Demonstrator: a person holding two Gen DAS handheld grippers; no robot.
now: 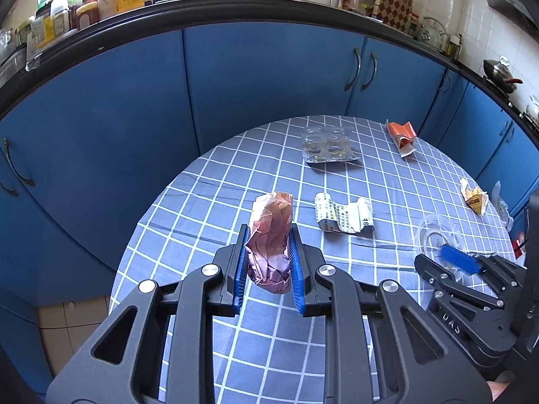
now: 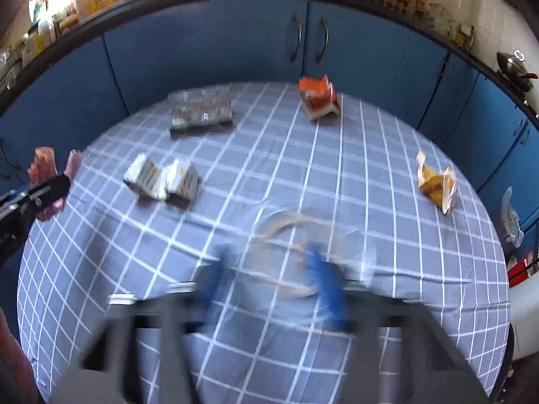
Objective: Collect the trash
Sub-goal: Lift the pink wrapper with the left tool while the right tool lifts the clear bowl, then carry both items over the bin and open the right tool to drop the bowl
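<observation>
Left gripper is clamped on a crumpled pink wrapper, held clear above the checked tablecloth. Right gripper straddles a clear plastic lid; blur prevents telling whether it grips. Remaining on the table: blister pack, orange packet, printed paper, yellow wrapper. Judged step: carrying collected trash. No bin is visible; the next move calls for locating one and releasing there.
</observation>
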